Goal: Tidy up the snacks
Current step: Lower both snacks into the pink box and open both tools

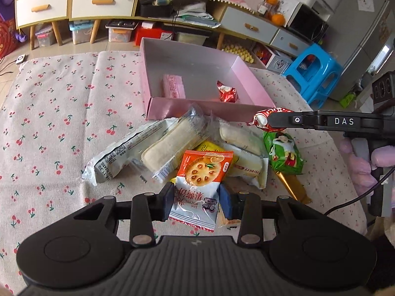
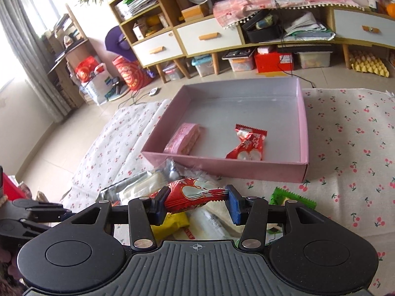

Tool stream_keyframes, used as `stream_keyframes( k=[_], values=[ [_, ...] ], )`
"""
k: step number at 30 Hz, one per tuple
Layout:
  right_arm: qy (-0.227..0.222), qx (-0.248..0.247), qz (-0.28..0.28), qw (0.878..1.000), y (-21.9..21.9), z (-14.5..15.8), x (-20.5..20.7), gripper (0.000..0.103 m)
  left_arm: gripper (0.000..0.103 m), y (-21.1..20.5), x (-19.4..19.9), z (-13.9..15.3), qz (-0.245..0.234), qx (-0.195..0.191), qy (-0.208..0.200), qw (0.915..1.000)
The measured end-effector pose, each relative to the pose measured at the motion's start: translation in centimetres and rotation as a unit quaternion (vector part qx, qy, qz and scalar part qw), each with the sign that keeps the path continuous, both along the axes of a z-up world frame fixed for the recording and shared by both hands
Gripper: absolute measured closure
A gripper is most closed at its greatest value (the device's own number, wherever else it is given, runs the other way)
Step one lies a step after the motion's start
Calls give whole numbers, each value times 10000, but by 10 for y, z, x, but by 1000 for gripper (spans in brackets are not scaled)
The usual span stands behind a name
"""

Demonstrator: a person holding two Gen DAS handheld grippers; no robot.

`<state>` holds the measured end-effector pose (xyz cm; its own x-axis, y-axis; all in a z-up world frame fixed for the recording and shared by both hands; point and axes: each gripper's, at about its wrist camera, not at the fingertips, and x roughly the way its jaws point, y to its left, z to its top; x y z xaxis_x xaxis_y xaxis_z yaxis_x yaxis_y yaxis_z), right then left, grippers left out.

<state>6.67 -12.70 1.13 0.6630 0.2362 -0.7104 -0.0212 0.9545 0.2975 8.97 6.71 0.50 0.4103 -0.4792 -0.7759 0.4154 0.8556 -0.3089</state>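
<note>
A pink box (image 1: 158, 108) (image 2: 305, 125) sits on the cherry-print cloth and holds a pink wafer pack (image 1: 173, 85) (image 2: 184, 138) and a red candy pack (image 1: 227, 91) (image 2: 248, 143). A pile of snacks (image 1: 172, 145) lies in front of it. My left gripper (image 1: 196, 201) is shut on an orange jam biscuit packet (image 1: 201, 172) at the near edge of the pile. My right gripper (image 2: 195, 201) (image 1: 267, 120) is shut on a red snack packet (image 2: 192, 192) (image 1: 261, 119) held above the pile, just short of the box's near wall.
A green snack packet (image 1: 284, 155) (image 2: 291, 197) and a gold wrapper (image 1: 292, 185) lie right of the pile. Low cabinets (image 1: 98, 2) with storage bins stand behind the cloth. A blue stool (image 1: 316, 71) stands at the right.
</note>
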Motion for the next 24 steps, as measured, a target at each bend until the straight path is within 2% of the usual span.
stream_keyframes(
  k=[6, 13, 21, 24],
  values=[
    [-155, 235, -747, 9968, -29, 3, 9, 56, 67, -18, 20, 10, 117, -129, -218, 9996],
    [-129, 385, -1454, 9885, -54, -5, 22, 56, 67, -43, 50, 4, 440, -202, -271, 9985],
    [-150, 269, -1697, 9850, -57, -13, 31, 56, 67, -65, 75, 4, 817, -32, -508, 9954],
    [-109, 145, -1787, 9837, -58, -19, 37, 56, 67, -74, 86, -2, 861, 152, -583, 9945]
  ],
)
